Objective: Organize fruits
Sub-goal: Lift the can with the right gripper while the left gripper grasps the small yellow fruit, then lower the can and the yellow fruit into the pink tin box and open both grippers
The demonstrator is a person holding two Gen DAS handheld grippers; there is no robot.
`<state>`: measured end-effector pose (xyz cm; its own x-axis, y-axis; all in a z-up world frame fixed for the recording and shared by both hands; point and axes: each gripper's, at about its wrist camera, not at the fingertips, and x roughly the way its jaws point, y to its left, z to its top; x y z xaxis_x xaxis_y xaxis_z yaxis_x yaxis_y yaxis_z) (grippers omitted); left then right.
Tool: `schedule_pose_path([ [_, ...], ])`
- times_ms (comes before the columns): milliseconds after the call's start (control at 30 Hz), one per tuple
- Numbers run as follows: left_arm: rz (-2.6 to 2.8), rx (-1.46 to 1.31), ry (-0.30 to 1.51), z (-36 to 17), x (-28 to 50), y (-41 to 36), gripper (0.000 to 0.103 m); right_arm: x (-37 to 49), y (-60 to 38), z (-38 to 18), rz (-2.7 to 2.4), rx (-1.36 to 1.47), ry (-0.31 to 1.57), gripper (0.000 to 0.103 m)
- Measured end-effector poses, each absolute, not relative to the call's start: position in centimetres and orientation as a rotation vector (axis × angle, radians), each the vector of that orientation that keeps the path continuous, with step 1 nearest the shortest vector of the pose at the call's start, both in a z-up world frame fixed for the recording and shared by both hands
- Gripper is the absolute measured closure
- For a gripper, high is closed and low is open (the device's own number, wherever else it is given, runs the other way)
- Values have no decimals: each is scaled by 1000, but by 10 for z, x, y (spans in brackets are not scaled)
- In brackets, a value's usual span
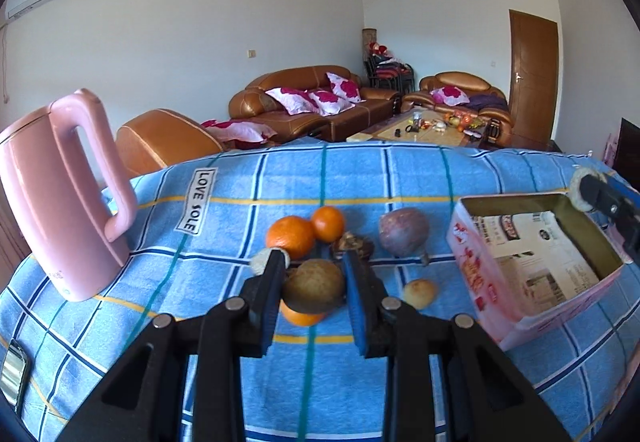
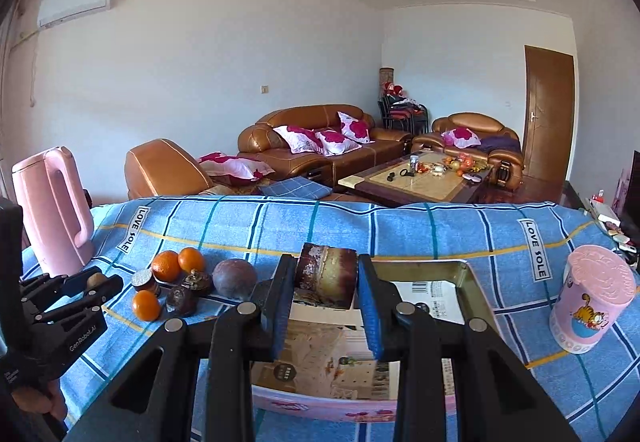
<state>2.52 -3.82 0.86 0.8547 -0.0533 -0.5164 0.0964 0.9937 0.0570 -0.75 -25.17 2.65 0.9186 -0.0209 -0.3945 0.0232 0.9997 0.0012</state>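
My left gripper (image 1: 313,261) is shut on a round brown fruit (image 1: 314,284) and holds it just above the blue checked cloth (image 1: 400,178). Below and behind it lie three oranges (image 1: 290,236), a purple passion fruit (image 1: 404,232), a dark knobbly fruit (image 1: 354,242) and a small tan fruit (image 1: 419,293). My right gripper (image 2: 326,262) is shut on a brown cylindrical chunk (image 2: 326,276) over the open pink box (image 2: 340,408). In the right wrist view the left gripper (image 2: 94,282) sits at the left, near the fruit pile.
A pink kettle (image 1: 60,202) stands at the left of the table. A pink lidded cup (image 2: 592,298) stands to the right of the box. A phone (image 1: 14,370) lies at the near left edge. Sofas and a coffee table are beyond the table.
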Motion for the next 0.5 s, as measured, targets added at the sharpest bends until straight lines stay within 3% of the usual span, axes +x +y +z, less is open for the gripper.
schedule_pose_path([
  [500, -247, 136, 551, 6, 33, -156, 72, -1, -314, 6, -93, -51, 489, 70],
])
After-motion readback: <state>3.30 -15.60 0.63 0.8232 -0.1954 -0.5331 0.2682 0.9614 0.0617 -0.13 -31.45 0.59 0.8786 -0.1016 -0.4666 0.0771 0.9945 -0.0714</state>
